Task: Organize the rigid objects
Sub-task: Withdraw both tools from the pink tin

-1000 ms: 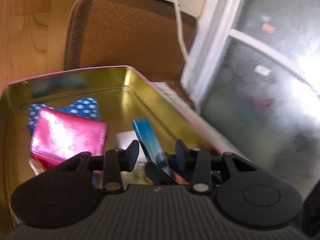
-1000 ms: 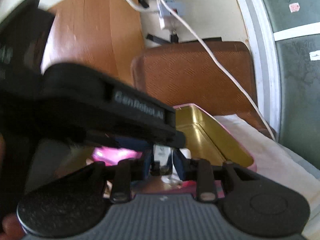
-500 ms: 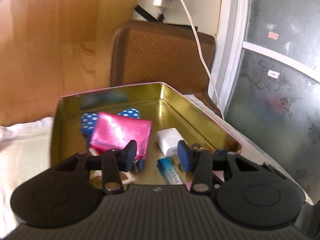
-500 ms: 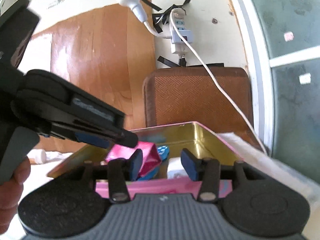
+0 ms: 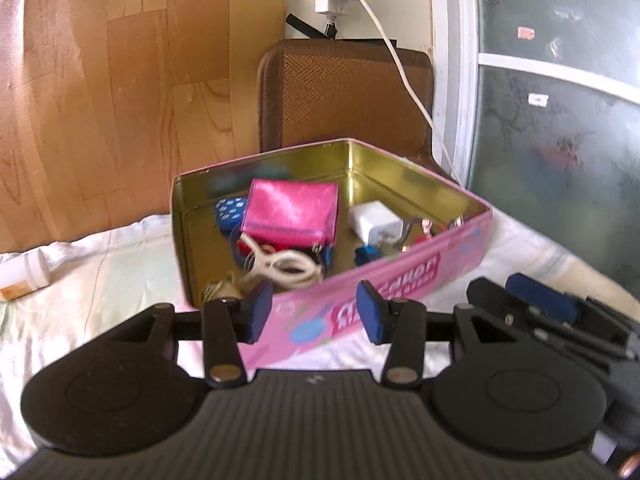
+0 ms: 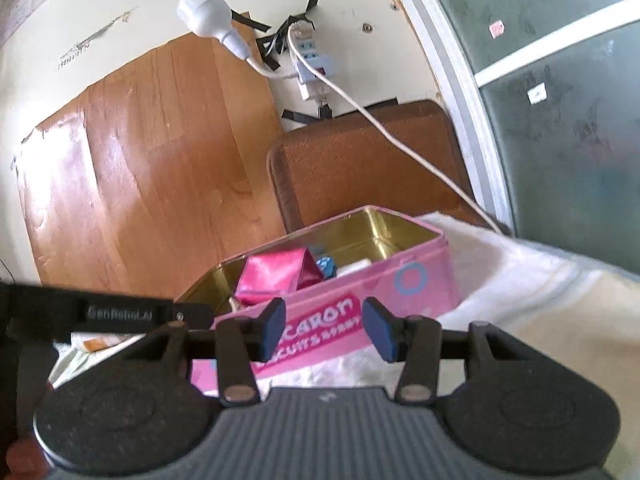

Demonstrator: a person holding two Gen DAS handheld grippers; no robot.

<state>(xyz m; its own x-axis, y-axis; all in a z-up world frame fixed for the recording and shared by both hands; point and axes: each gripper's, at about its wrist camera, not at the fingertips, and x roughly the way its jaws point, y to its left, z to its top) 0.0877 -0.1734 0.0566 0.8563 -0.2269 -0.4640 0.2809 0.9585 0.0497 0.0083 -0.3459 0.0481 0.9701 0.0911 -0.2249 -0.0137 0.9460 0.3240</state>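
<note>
An open pink tin with a gold inside stands on a white cloth; it also shows in the right wrist view. In it lie a shiny pink pouch, a white charger block, a white clip, a blue dotted item and small bits. My left gripper is open and empty, in front of the tin. My right gripper is open and empty, also in front of the tin. The pouch shows in the right view.
A brown cushion leans on the wall behind the tin, with a white cable running over it. A wooden panel stands at left, a frosted window at right. A white bottle lies on the cloth at far left.
Both grippers have pulled back and up out of the tin. The left gripper let go of a blue item, which now lies inside the tin. Both jaws stand wider apart.
</note>
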